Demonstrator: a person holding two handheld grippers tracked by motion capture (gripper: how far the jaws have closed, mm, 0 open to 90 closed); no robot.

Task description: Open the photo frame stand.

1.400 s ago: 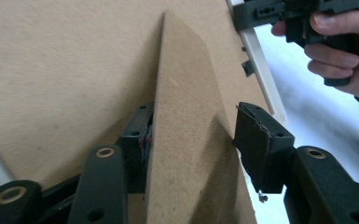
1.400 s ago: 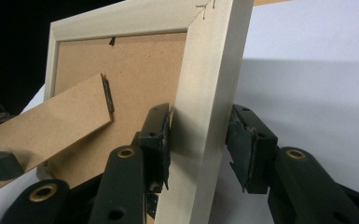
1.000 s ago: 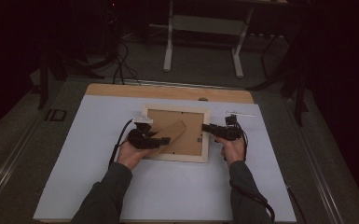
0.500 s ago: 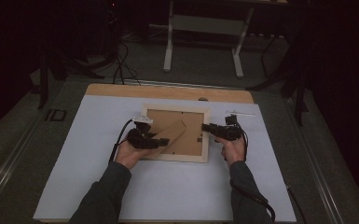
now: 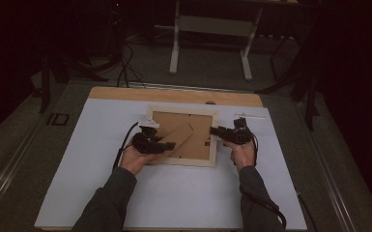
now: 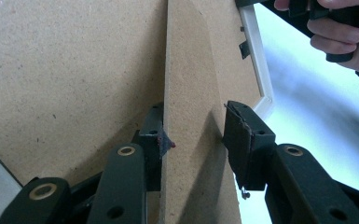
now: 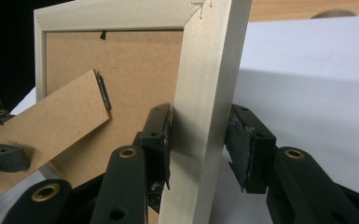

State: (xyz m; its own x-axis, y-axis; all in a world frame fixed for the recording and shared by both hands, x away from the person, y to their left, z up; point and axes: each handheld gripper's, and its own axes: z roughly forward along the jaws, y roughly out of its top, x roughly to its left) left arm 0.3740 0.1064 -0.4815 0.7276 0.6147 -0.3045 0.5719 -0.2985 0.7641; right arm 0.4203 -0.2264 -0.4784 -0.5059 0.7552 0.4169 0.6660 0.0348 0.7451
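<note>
Your left gripper (image 6: 193, 140): jaws astride easel stand (image 6: 191, 93) on frame back, have just been closing; one pad touches stand edge, other stands off, no clamp yet. Your right gripper (image 7: 198, 144): jaws clamp right rail of picture frame (image 7: 205, 84). Frame lies face down mid-table (image 5: 101, 193), long axis across it; stand slants toward your left. Forearms enter from bottom, hands (image 5: 134, 159) level, grippers pointing inward at each other.

High view looks down from afar; both tongs-mounted views sit close, sharing the picture frame (image 5: 183, 137).
</note>
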